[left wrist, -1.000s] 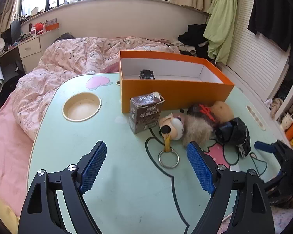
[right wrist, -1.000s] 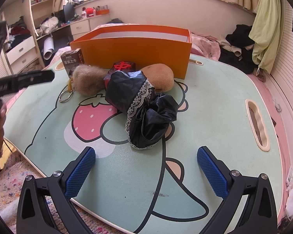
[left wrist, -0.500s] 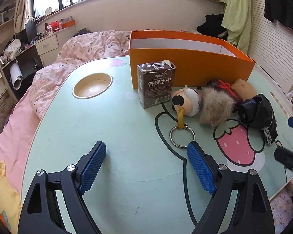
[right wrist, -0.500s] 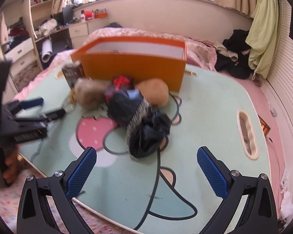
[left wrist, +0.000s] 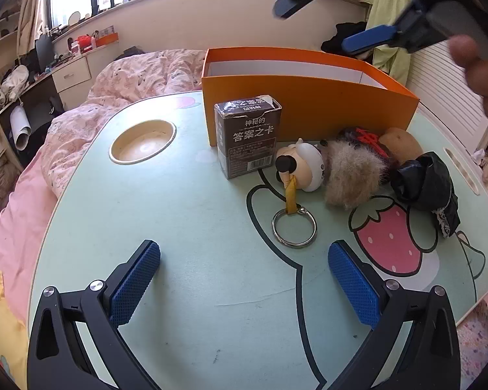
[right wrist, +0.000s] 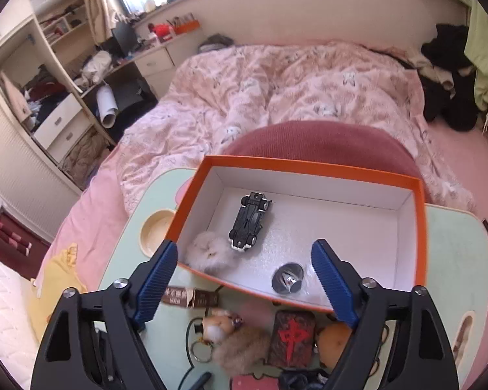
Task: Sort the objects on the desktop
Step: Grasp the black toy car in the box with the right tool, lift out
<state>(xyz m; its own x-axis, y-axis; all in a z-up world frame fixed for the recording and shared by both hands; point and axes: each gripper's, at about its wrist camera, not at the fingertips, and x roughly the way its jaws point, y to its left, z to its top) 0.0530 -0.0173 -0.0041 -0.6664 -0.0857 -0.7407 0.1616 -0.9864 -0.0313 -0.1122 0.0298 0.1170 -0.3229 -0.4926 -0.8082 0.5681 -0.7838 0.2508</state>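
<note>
An orange box [left wrist: 309, 107] stands at the back of the mint table [left wrist: 185, 227]. In front of it are a dark card box [left wrist: 249, 139], a furry keychain doll [left wrist: 309, 169] with a metal ring [left wrist: 294, 227], a red-marked tile plush [right wrist: 291, 338], a brown plush [left wrist: 403, 143] and a black lace-trimmed cloth [left wrist: 426, 182]. My left gripper [left wrist: 244, 279] hangs low over the near table, jaws opening, nothing between them. My right gripper [right wrist: 244, 276] hovers above the box, jaws closing on nothing. Inside lie a black toy car [right wrist: 249, 221], a white fluff ball [right wrist: 208, 253] and a silver metal piece [right wrist: 288, 281].
A round cup recess [left wrist: 143, 141] sits at the table's left. A bed with a pink quilt [right wrist: 276, 97] lies behind the table, and a desk and shelves [right wrist: 65, 104] stand to the left. A slot handle [left wrist: 462, 172] marks the table's right edge.
My right gripper rose from in front of the black cloth to above the orange box, and its jaws narrowed. My left gripper's jaws spread a little wider.
</note>
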